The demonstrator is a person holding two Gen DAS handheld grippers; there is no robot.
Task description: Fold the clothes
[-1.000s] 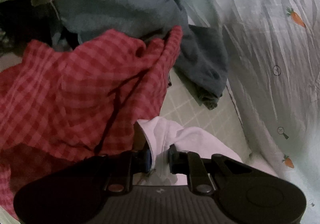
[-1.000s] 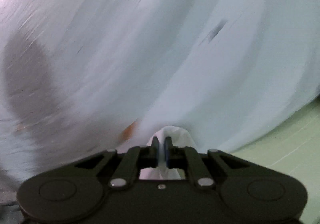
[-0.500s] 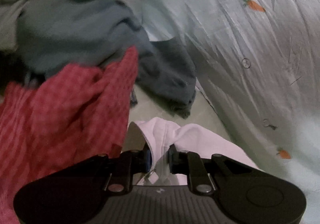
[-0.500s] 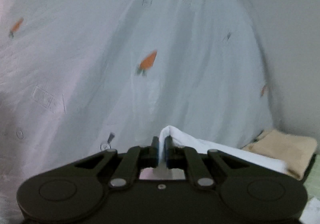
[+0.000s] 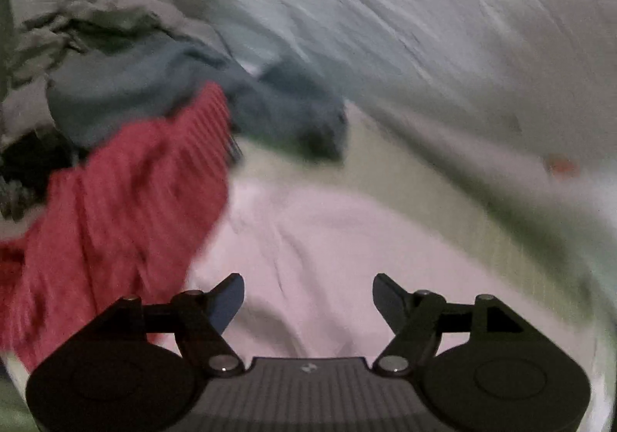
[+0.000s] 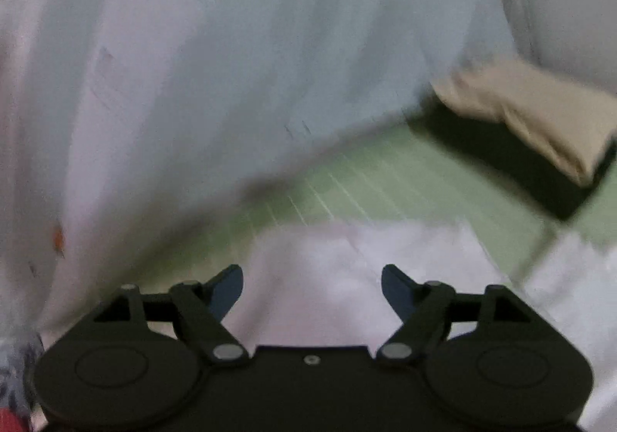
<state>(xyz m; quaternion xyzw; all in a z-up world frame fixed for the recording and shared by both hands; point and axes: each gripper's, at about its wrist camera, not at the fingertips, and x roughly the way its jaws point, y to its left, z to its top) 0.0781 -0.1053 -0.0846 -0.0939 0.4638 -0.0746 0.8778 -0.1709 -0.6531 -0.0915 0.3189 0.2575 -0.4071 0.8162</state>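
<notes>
Both jaws gape wide, empty: left hand-held gripper (image 5: 308,295), right hand-held gripper (image 6: 312,287). White garment (image 5: 327,250) lies on the green mat (image 6: 347,177) beneath, apparently flat. Regrip an edge squarely before folding.

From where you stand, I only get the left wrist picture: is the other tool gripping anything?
Observer: No. The right gripper has its fingers spread, with the white garment lying loose below them.
Visitor: Anything folded over there already?
Observer: A beige folded cloth sits on a dark one at the far right.
Visitor: What is the white piece lying on?
Observer: A pale green mat with grid lines.
</notes>
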